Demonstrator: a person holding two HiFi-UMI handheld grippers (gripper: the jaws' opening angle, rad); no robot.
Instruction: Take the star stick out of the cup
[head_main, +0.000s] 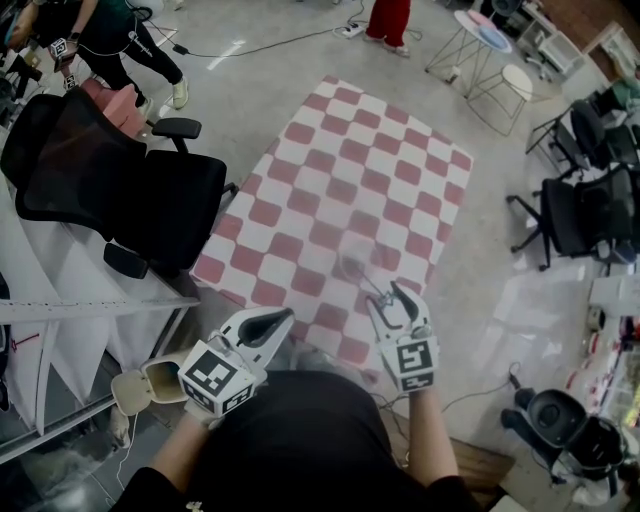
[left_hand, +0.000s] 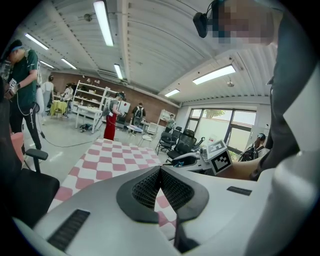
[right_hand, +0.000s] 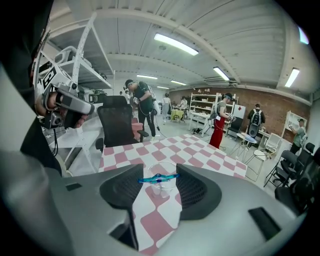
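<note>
Right gripper view: right hand-held gripper clamped on blue star end of star stick, thin shaft slanting away and down to clear cup upright on checkered rug; left hand-held gripper closed, empty.

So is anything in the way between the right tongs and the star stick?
Nothing visible is. The star stick already sits pinched between the right tongs, with the clear cup just behind it.
</note>
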